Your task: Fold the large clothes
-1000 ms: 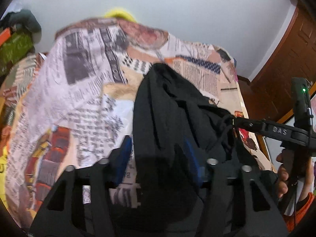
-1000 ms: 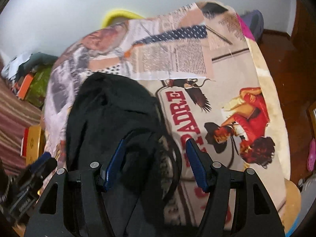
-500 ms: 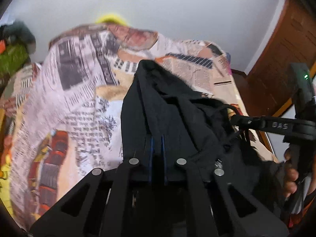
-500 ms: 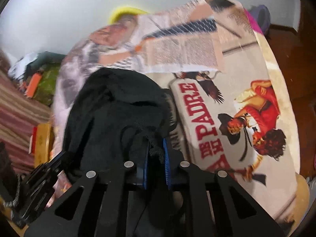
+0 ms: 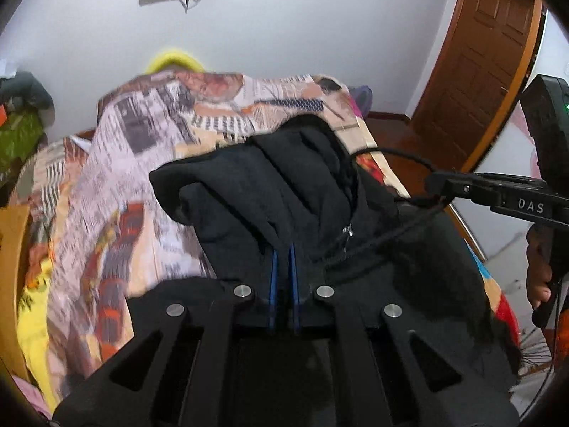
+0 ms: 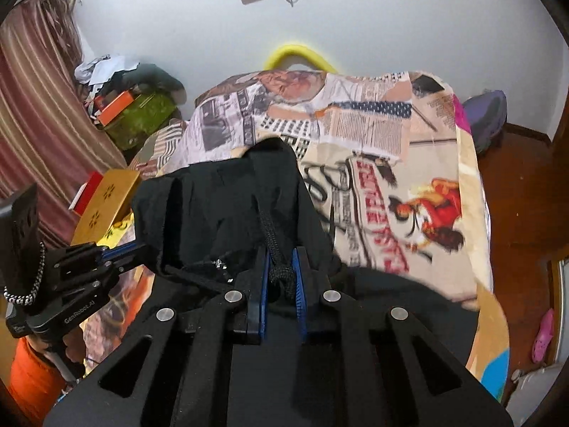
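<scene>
While the left tool [image 5: 283,277] pinches the black hoodie [image 5: 266,192], the right tool [image 6: 281,284] clamps its fabric and drawstring [image 6: 274,245].

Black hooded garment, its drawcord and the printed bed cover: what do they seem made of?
Black hooded garment: looks like matte knit fleece, soft thick folds, no shine. Black drawcord: braided cord, weave visible between the right gripper pads. Newspaper-print bed cover: thin printed woven fabric, probably; lies flat, slightly blurred.

bedroom: bed [image 6: 444,163], curtain [image 6: 32,114]
</scene>
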`<state>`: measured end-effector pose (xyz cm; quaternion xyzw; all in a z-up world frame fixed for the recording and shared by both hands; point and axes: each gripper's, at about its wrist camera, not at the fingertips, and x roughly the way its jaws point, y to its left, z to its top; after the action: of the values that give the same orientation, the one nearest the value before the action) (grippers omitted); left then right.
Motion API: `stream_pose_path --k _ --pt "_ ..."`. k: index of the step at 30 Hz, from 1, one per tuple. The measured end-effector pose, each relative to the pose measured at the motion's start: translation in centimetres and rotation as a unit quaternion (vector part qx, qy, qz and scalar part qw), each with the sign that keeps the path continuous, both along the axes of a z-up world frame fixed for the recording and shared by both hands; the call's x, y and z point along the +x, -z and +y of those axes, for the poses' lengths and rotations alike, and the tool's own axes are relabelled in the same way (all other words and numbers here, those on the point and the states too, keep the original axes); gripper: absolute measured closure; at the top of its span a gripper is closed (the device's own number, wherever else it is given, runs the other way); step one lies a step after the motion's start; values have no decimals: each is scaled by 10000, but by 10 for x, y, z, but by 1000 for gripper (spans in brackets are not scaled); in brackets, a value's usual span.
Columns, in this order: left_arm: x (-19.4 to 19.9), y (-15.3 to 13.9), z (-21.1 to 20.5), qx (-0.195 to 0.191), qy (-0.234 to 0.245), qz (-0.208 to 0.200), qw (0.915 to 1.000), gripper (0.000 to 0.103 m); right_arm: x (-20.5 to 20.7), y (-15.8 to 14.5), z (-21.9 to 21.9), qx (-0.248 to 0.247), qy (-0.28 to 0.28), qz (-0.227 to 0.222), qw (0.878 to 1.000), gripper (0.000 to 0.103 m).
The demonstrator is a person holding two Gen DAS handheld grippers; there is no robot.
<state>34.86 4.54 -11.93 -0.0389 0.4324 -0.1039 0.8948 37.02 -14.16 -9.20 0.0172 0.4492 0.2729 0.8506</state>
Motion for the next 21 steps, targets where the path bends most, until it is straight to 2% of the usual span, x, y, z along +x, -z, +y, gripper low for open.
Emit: stream_pose_path --k 4,7,9,13,15,18,21 --pt "-29 22 -2 -49 51 243 9997 98 -27 21 1 -259 -133 67 9996 91" --pt "-40 40 -1 -140 -24 420 9990 98 -40 41 3 -523 -236 183 9982 83" --pt "-44 56 2 -205 -127 563 9981 98 -44 57 4 -767 -277 391 9959 77" --pt "-48 79 2 -161 -188 699 9972 98 -49 75 3 -975 -556 870 9899 76" --pt "-49 86 0 -87 -143 763 9969 98 -54 72 5 -1134 -680 776 9882 76" --pt "-52 86 -3 57 -38 766 9970 95 -54 53 11 -1298 -824 361 9874 75" --pt "-55 77 -1 255 31 625 9977 83 -48 37 17 -1166 -805 78 9899 56"
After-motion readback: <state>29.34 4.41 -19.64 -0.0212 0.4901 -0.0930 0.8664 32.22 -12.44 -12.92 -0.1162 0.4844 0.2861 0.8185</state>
